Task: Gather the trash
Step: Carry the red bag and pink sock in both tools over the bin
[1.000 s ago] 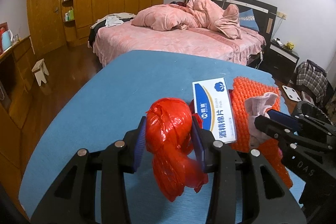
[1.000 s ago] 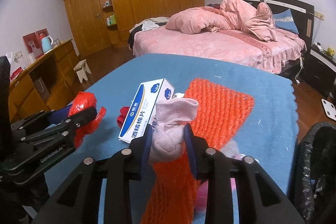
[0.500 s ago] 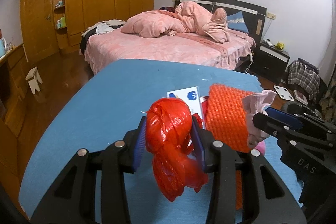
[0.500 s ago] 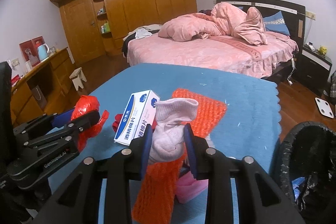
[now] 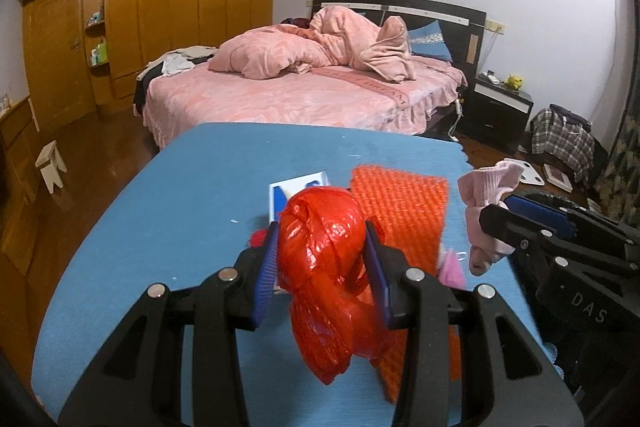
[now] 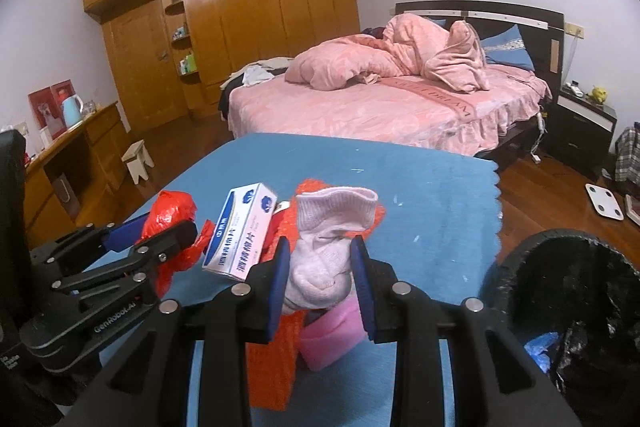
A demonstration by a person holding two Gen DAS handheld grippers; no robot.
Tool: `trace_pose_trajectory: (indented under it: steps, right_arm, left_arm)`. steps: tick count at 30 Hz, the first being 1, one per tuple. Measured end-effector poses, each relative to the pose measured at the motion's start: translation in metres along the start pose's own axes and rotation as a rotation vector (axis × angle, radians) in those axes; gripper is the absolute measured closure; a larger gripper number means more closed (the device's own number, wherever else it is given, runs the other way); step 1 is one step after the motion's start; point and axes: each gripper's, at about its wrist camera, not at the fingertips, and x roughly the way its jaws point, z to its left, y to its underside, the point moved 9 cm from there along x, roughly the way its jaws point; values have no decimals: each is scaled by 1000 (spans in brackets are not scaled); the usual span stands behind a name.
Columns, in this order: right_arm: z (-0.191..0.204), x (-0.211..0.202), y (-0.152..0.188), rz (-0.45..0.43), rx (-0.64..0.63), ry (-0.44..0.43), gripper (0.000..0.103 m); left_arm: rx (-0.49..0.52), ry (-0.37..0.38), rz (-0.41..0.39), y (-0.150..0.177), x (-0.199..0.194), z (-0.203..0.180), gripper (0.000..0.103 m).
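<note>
Red crinkled plastic bag (image 5: 326, 267), clamped in left tongs (image 5: 320, 263) narrowed onto it, raised above blue cloth-covered bench (image 5: 192, 195). Beyond, white-and-blue cardboard box (image 5: 298, 189) and orange knitted mat (image 5: 400, 203). "DAS" legible on right tool.

Pale pink sock (image 6: 326, 247), cuff up, pinched between right tongs (image 6: 320, 271) closed onto it. Black-lined trash bin (image 6: 576, 287) low to the right, nearer the right hand; probably sock first. "GenRobot.AI" on left tool; Chinese print on box, English line too small.
</note>
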Motion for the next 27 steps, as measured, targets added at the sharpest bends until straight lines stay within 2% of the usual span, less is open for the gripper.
trace_pose_trajectory:
  steps: [12,27]
  right_arm:
    - [-52,-42,1,-37,49,91,72]
    - [-148,-96,20,-55,129,261,72]
  left_arm:
    - [41,75,-18,-9,-5,-50,64]
    - [115,246,-19,-12,0,-155,64]
